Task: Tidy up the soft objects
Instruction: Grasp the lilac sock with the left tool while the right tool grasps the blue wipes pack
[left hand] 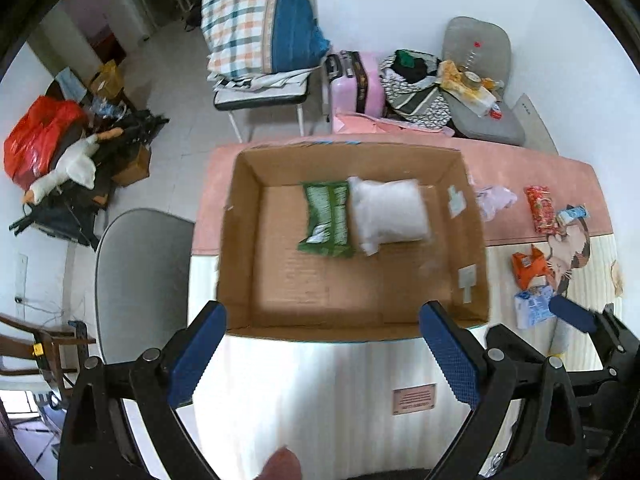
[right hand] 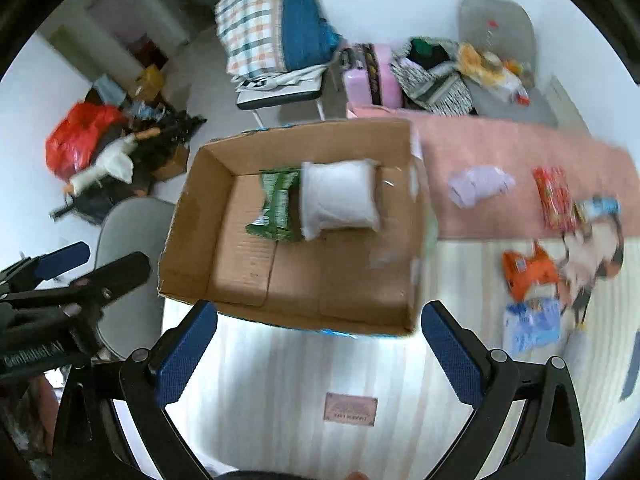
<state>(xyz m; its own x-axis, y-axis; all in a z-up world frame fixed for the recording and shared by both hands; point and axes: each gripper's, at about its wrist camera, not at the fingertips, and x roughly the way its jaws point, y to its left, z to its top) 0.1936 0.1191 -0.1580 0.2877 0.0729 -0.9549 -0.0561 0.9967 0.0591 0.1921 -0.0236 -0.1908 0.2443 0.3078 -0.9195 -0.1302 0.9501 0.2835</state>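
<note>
Two tools: left tool released, right tool released | table plaque text unreadable

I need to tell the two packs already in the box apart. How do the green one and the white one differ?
The green pack is printed and fairly flat; the white pack is plain and puffier. The green pack lies left of the white pack, which looks a little larger. Both lie side by side on the floor of the cardboard box, toward its far wall.
</note>
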